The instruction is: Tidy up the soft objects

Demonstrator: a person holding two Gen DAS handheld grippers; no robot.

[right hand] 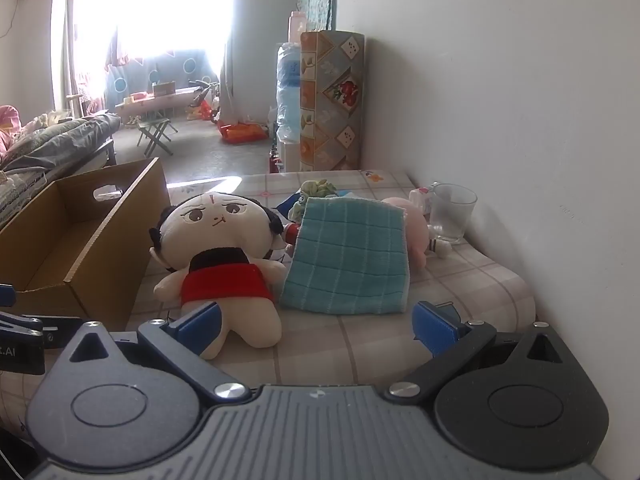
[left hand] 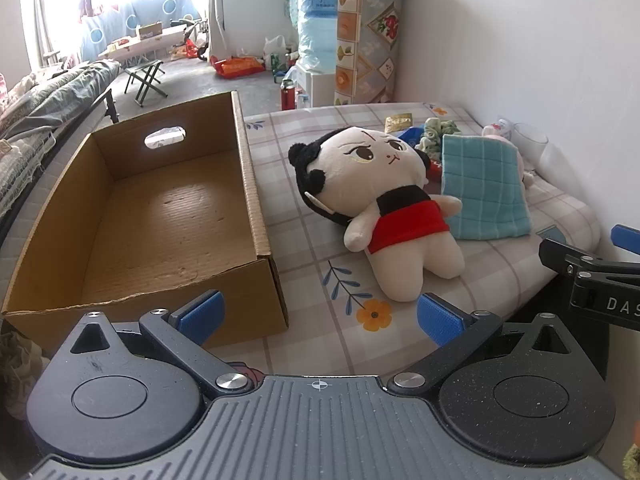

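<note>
A plush doll (left hand: 384,204) with a white face, black hair and a red skirt lies on the checked bed sheet; it also shows in the right wrist view (right hand: 224,256). A folded teal towel (left hand: 482,188) (right hand: 350,258) leans on a pink plush (right hand: 412,228) beside the doll. A green scrunchie-like cloth (left hand: 434,132) (right hand: 316,190) lies behind. An open cardboard box (left hand: 152,216) (right hand: 80,240), with nothing inside, stands left of the doll. My left gripper (left hand: 318,318) is open and empty, in front of the doll. My right gripper (right hand: 316,326) is open and empty, in front of the towel.
A clear glass cup (right hand: 452,212) (left hand: 528,140) stands by the wall at the bed's right edge. Small packets and a blue item (left hand: 408,130) lie behind the doll. The mattress edge (left hand: 576,240) drops off on the right. A water jug (left hand: 318,20) and patterned roll stand beyond the bed.
</note>
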